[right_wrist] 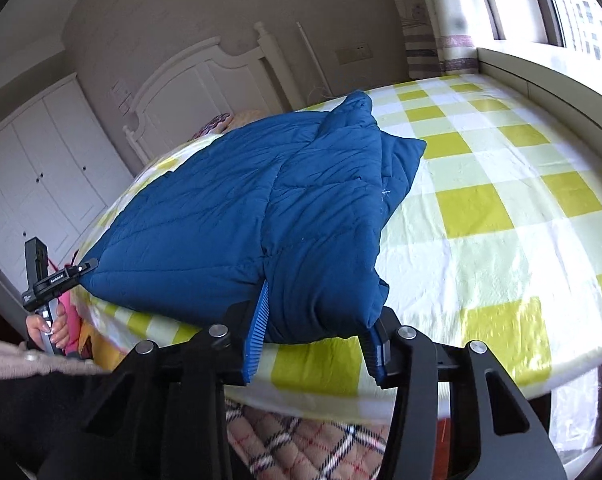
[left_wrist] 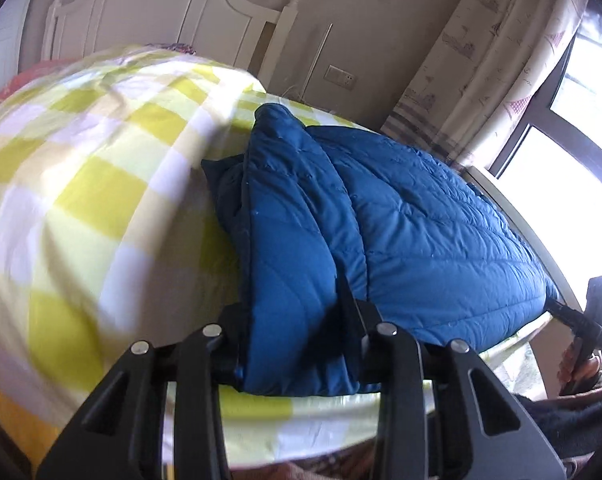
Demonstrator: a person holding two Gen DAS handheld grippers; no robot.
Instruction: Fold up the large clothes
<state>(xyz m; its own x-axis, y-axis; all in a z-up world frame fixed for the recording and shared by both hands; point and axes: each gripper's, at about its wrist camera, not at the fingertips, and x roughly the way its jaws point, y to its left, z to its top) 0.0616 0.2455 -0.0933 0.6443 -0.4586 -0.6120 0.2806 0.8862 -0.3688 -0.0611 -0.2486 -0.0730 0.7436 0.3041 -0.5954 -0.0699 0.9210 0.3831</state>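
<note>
L hand-held gripper (left_wrist: 297, 344) is clamped on a thick bunched corner of the blue quilted jacket (left_wrist: 401, 240), fingers (left_wrist: 233, 344) either side of the padded roll. Prob. pinched at the near hem because that's where several layers stack, so one grip takes them all. Left-wrist view is motion-blurred on the checked side, so the exact layer count is unclear.

The jacket lies mid-bed on the yellow-check sheet (right_wrist: 481, 208), near the front edge and already doubled over: a folded-in panel, maybe a sleeve, sits along one side, with the hood or collar end pointing toward the white headboard (right_wrist: 205, 76). Keeping it close to the edge puts both corners within reach w/o leaning over.

R hand-held gripper (right_wrist: 315, 332) is shut on the opposite near corner, blue ribbed pads (right_wrist: 259, 320) squeezing the puffy hem. Both near corners held at once suggests the next fold is a lift-and-carry toward the headboard end. Risk: padding is slippery & bulky, so inner layers may slide out.
</note>
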